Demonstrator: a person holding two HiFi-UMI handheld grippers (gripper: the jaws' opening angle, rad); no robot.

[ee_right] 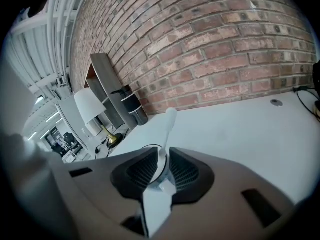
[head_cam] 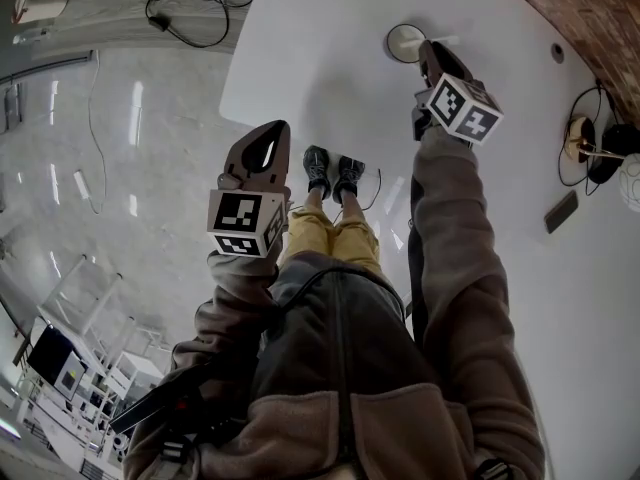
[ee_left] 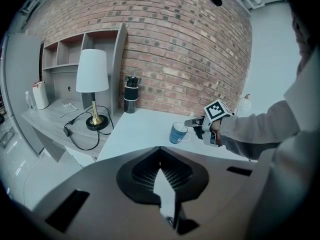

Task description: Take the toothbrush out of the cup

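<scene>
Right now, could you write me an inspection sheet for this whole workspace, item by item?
Surface: white table, set against the brick wall.
Job's things: blue striped cup upright; white toothbrush, head up; can't tell whether its lower end has left the cup.
Clutter: black bottle by the wall; dark flat object.
Grippers: right gripper shut on the toothbrush, beside the cup; left gripper shut, empty, away from the cup.
Cables: lamp cable on the grey side desk.
Surroundings: table lamp, shelf unit, glossy floor.
</scene>
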